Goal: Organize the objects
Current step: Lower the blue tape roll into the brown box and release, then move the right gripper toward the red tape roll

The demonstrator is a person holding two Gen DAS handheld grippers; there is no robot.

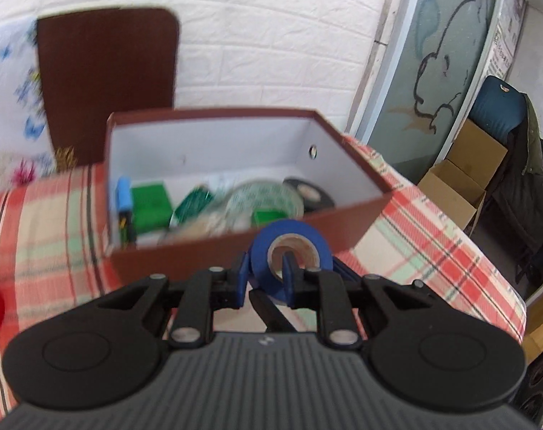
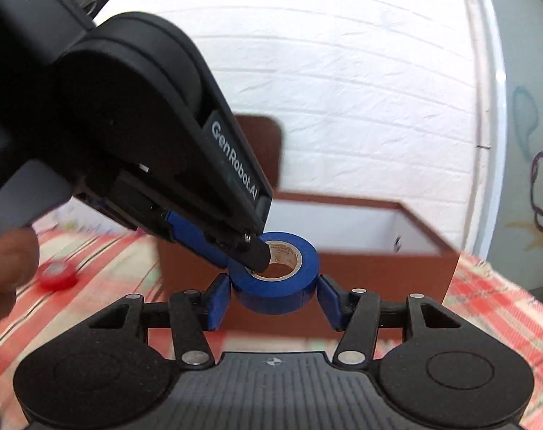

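A blue tape roll (image 1: 291, 251) is pinched through its wall by my left gripper (image 1: 264, 276), one finger inside the core and one outside. In the right wrist view the same roll (image 2: 276, 286) hangs between my right gripper's (image 2: 273, 299) open fingers, which stand beside it, touching or nearly so. The left gripper (image 2: 251, 254) reaches in from the upper left. Behind stands an open brown box (image 1: 357, 211) with white walls, holding green items, a clear tape roll (image 1: 267, 197) and a black tape roll (image 1: 309, 193). The box (image 2: 447, 265) also shows in the right wrist view.
A red-and-green plaid cloth (image 1: 432, 236) covers the table. A red tape roll (image 2: 58, 274) lies on it at the left. The brown box lid (image 1: 106, 79) leans on the white brick wall. Cardboard boxes (image 1: 457, 179) and a chair stand at the right.
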